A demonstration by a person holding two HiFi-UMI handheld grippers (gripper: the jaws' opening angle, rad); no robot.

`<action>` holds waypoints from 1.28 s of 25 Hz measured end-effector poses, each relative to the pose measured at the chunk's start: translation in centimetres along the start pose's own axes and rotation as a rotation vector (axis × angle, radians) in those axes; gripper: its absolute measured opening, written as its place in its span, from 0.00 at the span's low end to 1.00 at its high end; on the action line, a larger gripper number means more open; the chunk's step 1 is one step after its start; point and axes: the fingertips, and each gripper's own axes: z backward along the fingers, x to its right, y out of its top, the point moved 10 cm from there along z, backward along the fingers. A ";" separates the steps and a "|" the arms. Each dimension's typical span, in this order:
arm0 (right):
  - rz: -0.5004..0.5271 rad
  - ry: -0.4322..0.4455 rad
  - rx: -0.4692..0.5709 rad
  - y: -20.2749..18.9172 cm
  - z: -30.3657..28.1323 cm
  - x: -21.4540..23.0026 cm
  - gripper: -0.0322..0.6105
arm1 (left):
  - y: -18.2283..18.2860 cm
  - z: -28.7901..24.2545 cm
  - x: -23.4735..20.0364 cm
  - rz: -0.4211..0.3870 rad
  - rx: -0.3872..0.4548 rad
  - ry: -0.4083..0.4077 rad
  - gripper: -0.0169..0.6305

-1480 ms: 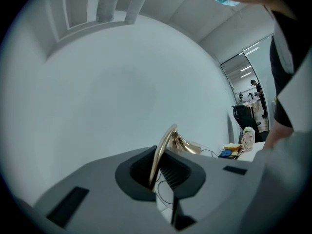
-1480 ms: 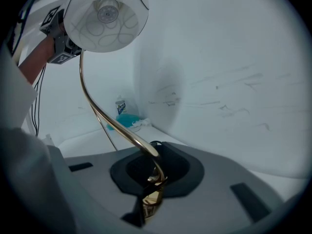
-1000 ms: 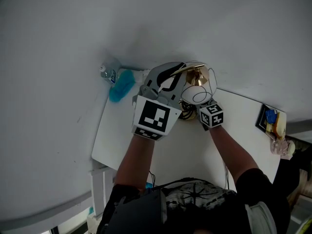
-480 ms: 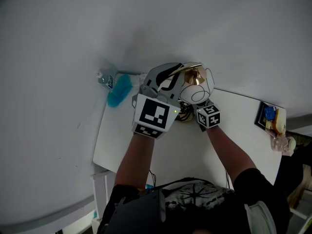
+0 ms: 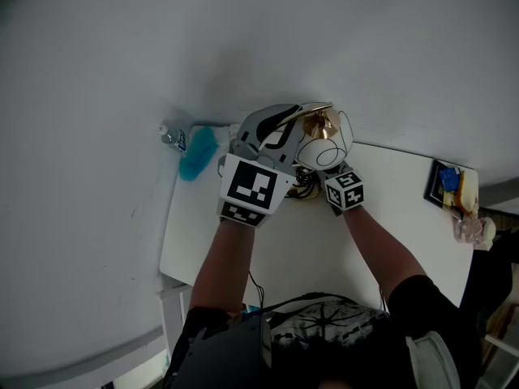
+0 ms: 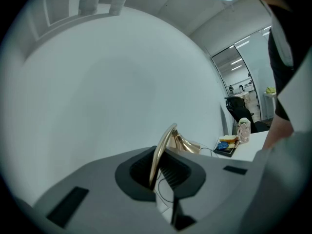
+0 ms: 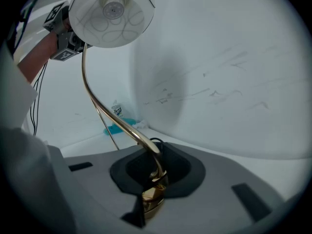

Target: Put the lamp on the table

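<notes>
The lamp has a white globe shade (image 5: 323, 152) and a curved gold stem (image 5: 316, 110). Both grippers hold it above the back of the white table (image 5: 405, 217), close to the wall. My left gripper (image 5: 284, 128) is shut on the upper stem; in the left gripper view the gold stem (image 6: 161, 149) runs up from between the jaws of the left gripper (image 6: 158, 172). My right gripper (image 5: 328, 177) sits lower, and in its own view the right gripper (image 7: 153, 179) is shut on the stem's lower end (image 7: 152, 186), with the shade (image 7: 112, 13) overhead.
A blue cloth-like thing (image 5: 197, 152) and a small water bottle (image 5: 173, 134) lie at the table's back left corner. A black cable (image 5: 302, 186) is coiled under the lamp. A dark tray with blue and yellow items (image 5: 448, 186) sits at the right edge.
Both grippers and the lamp have drifted slightly toward the wall. Both grips are unchanged.
</notes>
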 end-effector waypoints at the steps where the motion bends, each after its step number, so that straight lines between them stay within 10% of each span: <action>1: -0.002 -0.005 -0.004 -0.1 0.0 0.1 0.09 | 0.0 0.0 0.0 0.000 -0.002 -0.003 0.06; 8: 0.027 0.027 -0.052 -0.1 -0.3 -0.2 0.31 | 0.1 0.1 0.1 0.002 -0.007 -0.003 0.06; 15: 0.006 0.014 -0.059 -0.1 0.3 -0.3 0.34 | 0.5 0.9 0.3 -0.032 -0.043 0.047 0.25; 32: 0.085 -0.057 0.020 2.7 8.3 -0.9 0.35 | 1.2 6.4 2.6 0.073 0.027 0.162 0.25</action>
